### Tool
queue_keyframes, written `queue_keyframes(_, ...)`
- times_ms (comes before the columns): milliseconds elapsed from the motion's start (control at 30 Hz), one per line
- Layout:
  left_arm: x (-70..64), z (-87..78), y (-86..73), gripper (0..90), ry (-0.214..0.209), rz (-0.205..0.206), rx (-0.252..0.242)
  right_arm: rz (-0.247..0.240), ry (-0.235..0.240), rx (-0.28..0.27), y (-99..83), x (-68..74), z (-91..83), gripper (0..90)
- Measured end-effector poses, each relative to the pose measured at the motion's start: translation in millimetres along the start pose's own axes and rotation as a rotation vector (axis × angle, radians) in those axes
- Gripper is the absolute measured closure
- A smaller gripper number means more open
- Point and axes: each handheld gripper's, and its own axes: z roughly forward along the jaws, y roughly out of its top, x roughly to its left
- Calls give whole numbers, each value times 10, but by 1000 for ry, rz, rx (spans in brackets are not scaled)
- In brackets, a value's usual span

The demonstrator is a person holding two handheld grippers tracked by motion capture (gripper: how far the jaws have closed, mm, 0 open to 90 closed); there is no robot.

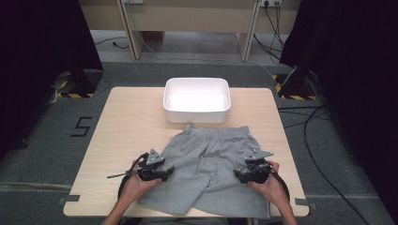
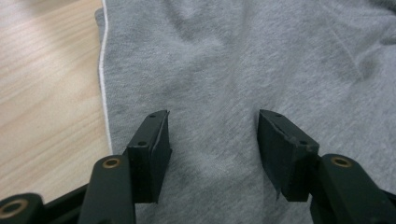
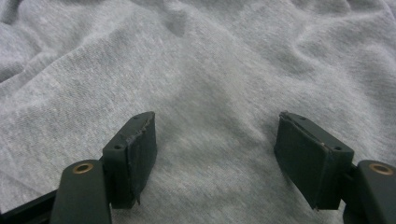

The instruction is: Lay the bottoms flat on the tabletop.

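Observation:
Grey sweat shorts [image 1: 211,164] lie flat on the wooden table, waistband towards the far side and leg openings towards the person. My left gripper [image 1: 165,171] rests over the left leg, near its white-piped side seam [image 2: 103,79]. Its jaws are open over grey fabric [image 2: 224,70] with nothing between them. Over the right leg, my right gripper [image 1: 238,174] is open too, its jaws spread above wrinkled cloth [image 3: 215,70]. In the gripper views the left gripper [image 2: 212,119] and right gripper [image 3: 217,121] hover just above the cloth.
A white rectangular tub [image 1: 197,99] stands at the table's far middle, just beyond the waistband. Bare tabletop [image 1: 126,122] lies to the left and right of the shorts. Cables [image 1: 314,140] run over the grey floor at right.

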Motion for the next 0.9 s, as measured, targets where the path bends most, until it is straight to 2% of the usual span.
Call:
queue_keyframes(167, 14, -63, -42, 440, 12, 17, 16, -11, 5, 5, -10, -26, -15, 301)
queue_keyframes(300, 45, -104, -72, 446, 10, 16, 20, -17, 3, 10, -14, -56, -24, 301)
queue_keyframes(400, 96, -138, -86, 462, 4, 20, 31, -7, 2, 9, -36, -136, -45, 316)
queue_keyframes(467, 157, -152, -102, 481, -13, 7, 19, -1, -2, 3, -42, -195, -50, 322)
queue_keyframes(600, 137, -154, -102, 481, -2, 28, 25, 9, -7, -6, -38, -248, -40, 321)
queue_keyframes(700, 106, -168, -96, 473, -1, 35, 44, 12, -6, 0, -34, -231, -43, 313)
queue_keyframes(733, 94, -181, -97, 470, -5, 38, 53, 7, 9, 5, -28, -216, -47, 301)
queue_keyframes(767, 74, -222, -96, 466, -15, 51, 87, 12, 20, 8, -21, -201, -47, 299)
queue_keyframes(800, 74, -222, -96, 463, -15, 51, 87, 10, 26, 10, -13, -189, -44, 298)
queue_keyframes(867, 59, -288, -103, 460, -21, 57, 134, 7, 37, 17, 11, -161, -36, 299)
queue_keyframes(900, 59, -288, -103, 457, -21, 57, 134, 7, 37, 17, 11, -161, -36, 299)
